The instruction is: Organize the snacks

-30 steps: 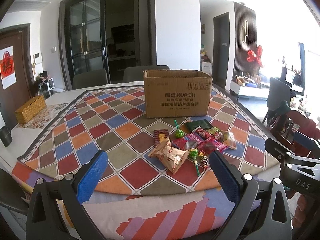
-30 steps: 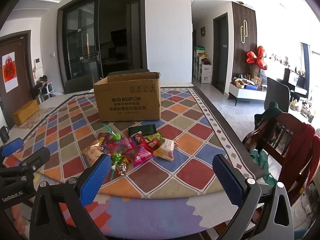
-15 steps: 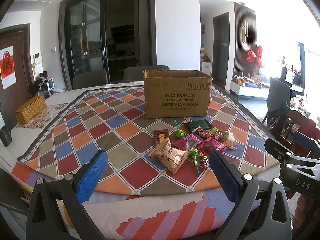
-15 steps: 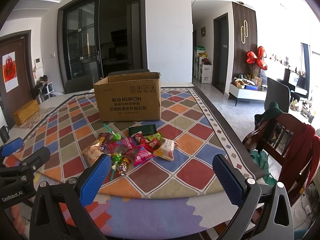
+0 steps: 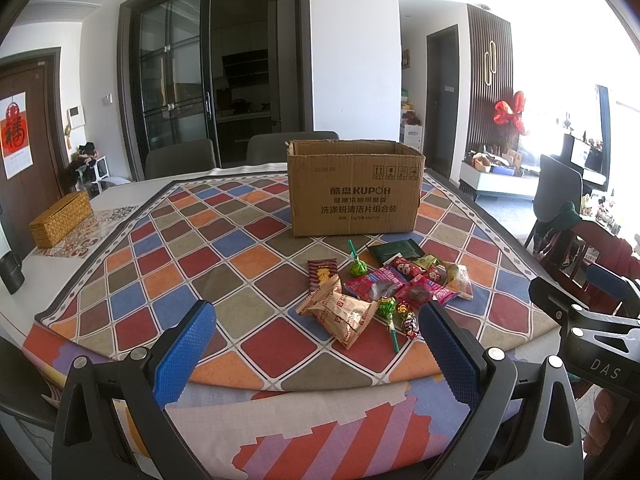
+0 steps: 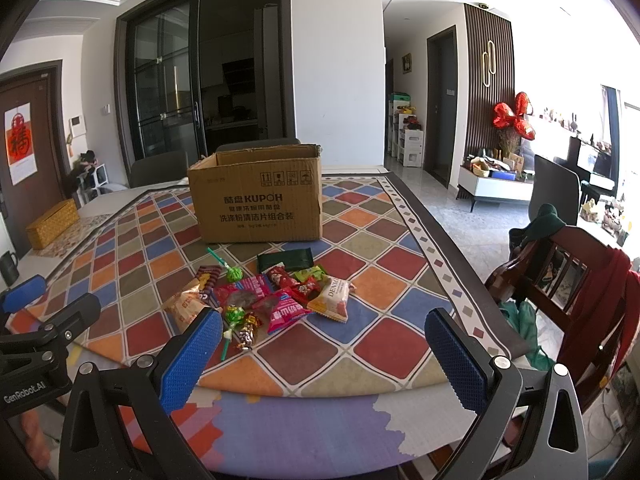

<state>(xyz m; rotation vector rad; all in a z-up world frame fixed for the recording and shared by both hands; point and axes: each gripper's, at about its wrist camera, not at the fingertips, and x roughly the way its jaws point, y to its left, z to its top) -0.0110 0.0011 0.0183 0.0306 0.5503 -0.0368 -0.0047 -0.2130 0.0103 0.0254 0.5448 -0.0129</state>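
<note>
Two claws hover above the near edge of the bench (image 5: 120, 272), both empty and spread wide: the left claw (image 5: 316, 354) in its own view, the right claw (image 6: 324, 362) in the other. Neither touches anything. The snacks (image 5: 384, 292) lie in a loose heap on the chequered tablecloth (image 6: 380, 280), just in front of the open cardboard box (image 5: 354, 200), which stands upright with its flaps out of the way. I judge the box is the place where the snacks should go, so it stands close behind them for a short carry. In the heap I can tell a tan biscuit packet (image 5: 344, 314), two green lollipops, the nearer lollipop (image 6: 234, 316) with its stick toward the edge, pink packets and a dark green sachet (image 6: 285, 260) nearest the box. The task seems not yet begun, because nothing is held. The packets overlap, so picking one alone may drag its neighbours.
</note>
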